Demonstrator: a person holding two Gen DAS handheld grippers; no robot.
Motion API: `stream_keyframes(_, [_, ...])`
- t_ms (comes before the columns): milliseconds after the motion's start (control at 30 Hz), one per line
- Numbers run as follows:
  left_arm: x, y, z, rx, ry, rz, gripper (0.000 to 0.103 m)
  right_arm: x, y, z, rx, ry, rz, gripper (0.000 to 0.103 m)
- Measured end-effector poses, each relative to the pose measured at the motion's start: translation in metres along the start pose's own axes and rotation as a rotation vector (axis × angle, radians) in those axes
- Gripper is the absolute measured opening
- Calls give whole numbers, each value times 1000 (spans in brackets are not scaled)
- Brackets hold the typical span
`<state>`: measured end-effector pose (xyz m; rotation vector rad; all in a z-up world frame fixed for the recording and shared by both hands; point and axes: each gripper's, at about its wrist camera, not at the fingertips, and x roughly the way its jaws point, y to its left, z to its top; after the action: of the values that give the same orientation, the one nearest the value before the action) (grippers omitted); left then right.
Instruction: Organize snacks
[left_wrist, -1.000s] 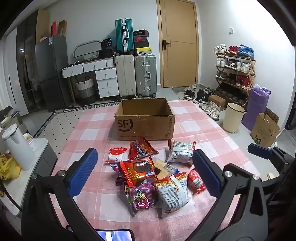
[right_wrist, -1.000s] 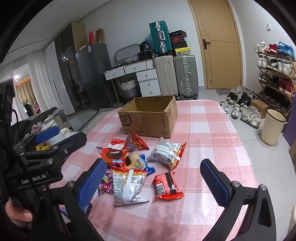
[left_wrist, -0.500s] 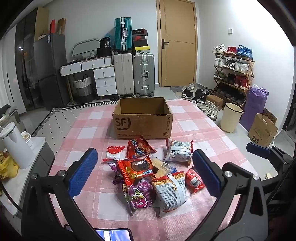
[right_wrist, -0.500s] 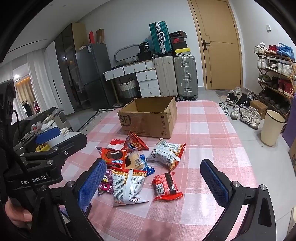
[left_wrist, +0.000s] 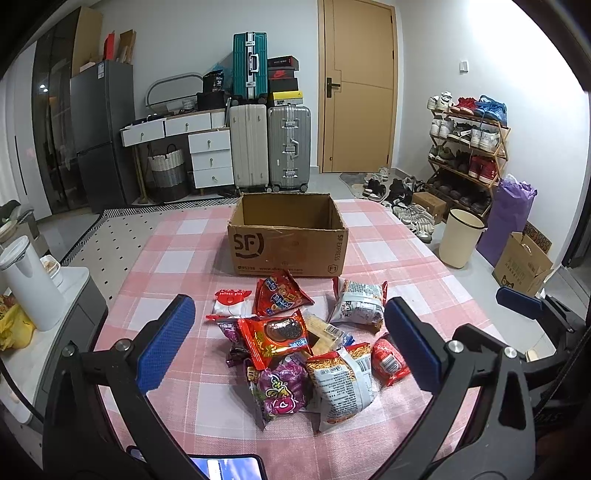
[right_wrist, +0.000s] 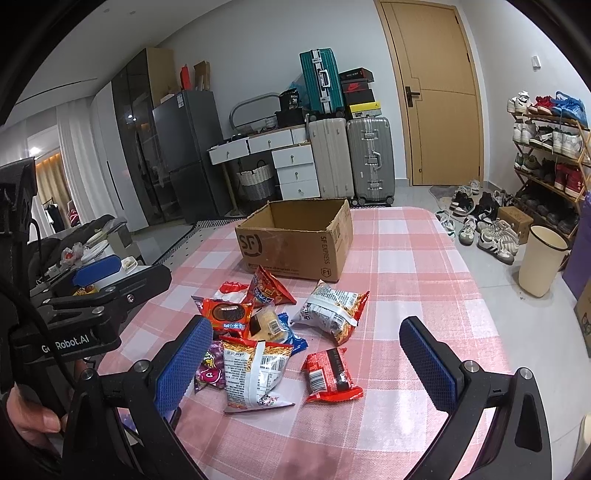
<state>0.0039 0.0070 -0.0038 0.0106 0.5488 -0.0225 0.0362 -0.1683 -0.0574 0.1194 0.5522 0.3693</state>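
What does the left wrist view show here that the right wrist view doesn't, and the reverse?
Only the left wrist view shows the white kettle, the phone screen and the purple bag. Only the right wrist view shows the hand holding the left gripper. Both show the open SF cardboard box, the snack pile and the cream bin.
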Motion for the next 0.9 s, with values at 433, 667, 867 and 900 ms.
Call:
stream_keyframes(433, [0,1,0,-6,7,-8,102,-2,1,0,-5,-4,-1,103])
stream_keyframes(667, [1,1,1,-11,9,-12,102,-2,1,0,-6,-5,-2,103])
stream_keyframes(867, [1,1,1,-9,10,-12,102,-2,1,1,-9,-7,1,103])
stream_keyframes(900, [1,1,1,-8,11,-13,102,-2,1,1,-9,-7,0,103])
